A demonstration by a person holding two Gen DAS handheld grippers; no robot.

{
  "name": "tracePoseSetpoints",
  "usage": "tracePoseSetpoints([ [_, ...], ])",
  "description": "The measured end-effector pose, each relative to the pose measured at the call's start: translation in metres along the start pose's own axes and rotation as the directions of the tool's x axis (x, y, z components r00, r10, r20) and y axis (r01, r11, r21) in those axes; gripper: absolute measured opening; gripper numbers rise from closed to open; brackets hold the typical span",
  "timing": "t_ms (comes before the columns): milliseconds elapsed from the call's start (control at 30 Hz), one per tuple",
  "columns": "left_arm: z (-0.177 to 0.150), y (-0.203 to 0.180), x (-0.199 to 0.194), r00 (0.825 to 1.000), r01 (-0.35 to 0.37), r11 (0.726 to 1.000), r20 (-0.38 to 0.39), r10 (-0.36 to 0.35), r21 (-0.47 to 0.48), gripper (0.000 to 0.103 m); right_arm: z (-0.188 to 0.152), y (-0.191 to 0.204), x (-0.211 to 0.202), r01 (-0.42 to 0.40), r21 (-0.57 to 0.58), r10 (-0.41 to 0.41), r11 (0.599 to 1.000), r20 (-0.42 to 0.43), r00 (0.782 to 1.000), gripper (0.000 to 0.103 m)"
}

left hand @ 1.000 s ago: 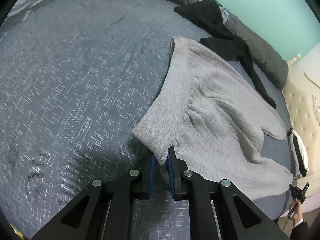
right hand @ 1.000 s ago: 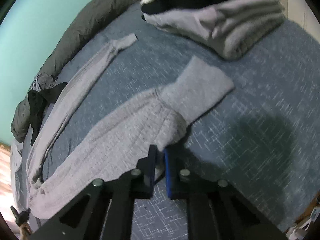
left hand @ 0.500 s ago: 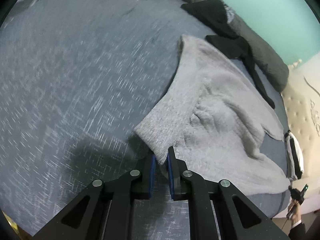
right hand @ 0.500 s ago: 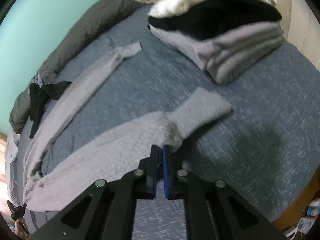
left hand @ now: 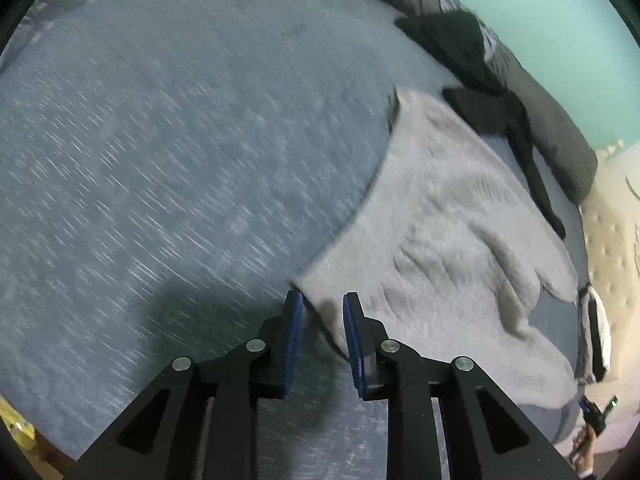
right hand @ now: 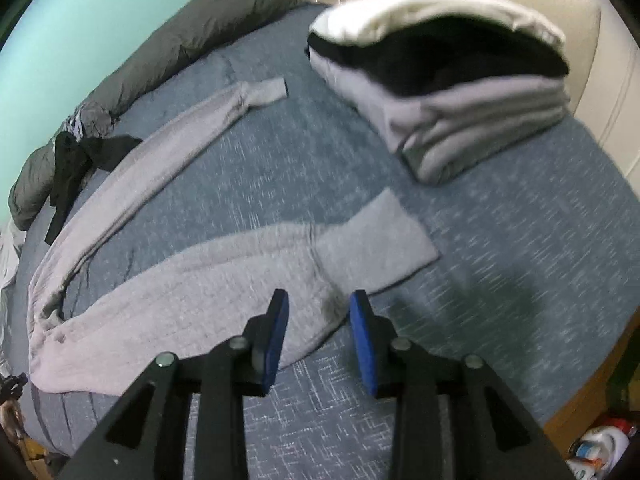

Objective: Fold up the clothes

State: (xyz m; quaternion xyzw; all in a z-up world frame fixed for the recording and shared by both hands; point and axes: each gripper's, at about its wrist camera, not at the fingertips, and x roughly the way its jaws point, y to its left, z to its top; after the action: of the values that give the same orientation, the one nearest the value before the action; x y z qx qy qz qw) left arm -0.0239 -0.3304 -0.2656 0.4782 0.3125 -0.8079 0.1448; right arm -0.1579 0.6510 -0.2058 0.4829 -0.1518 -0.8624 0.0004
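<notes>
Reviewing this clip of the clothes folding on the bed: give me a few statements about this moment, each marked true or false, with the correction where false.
1. Both grippers are open. True: the left gripper and right gripper show a clear gap between their fingers.
2. The grey sweatpants lie spread on the bed. True.
3. The folded stack sits on top of the sweatpants. False: it lies apart, near the headboard.
4. A black garment lies by the sweatpants' far edge. True.
5. The wall is yellow. False: the wall is teal.
</notes>
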Motion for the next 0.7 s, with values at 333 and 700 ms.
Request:
tracePoseSetpoints([
  [333, 0.034, -0.061, 0.034, 0.999, 0.036, 0.991, 0.023, -0.039, 0.133, 0.024, 0.016, 0.106, 0.018, -0.151, -0.093, 0.154, 0.984, 0.032, 0.988, 0.032],
  [700, 0.088, -0.105, 0.088, 0.998, 0.036, 0.980, 0.044, -0.045, 0.196, 0.044, 0.011, 0.274, 0.101, -0.406, -0.133, 0.401, 0.904, -0.062, 0.914, 0.032],
])
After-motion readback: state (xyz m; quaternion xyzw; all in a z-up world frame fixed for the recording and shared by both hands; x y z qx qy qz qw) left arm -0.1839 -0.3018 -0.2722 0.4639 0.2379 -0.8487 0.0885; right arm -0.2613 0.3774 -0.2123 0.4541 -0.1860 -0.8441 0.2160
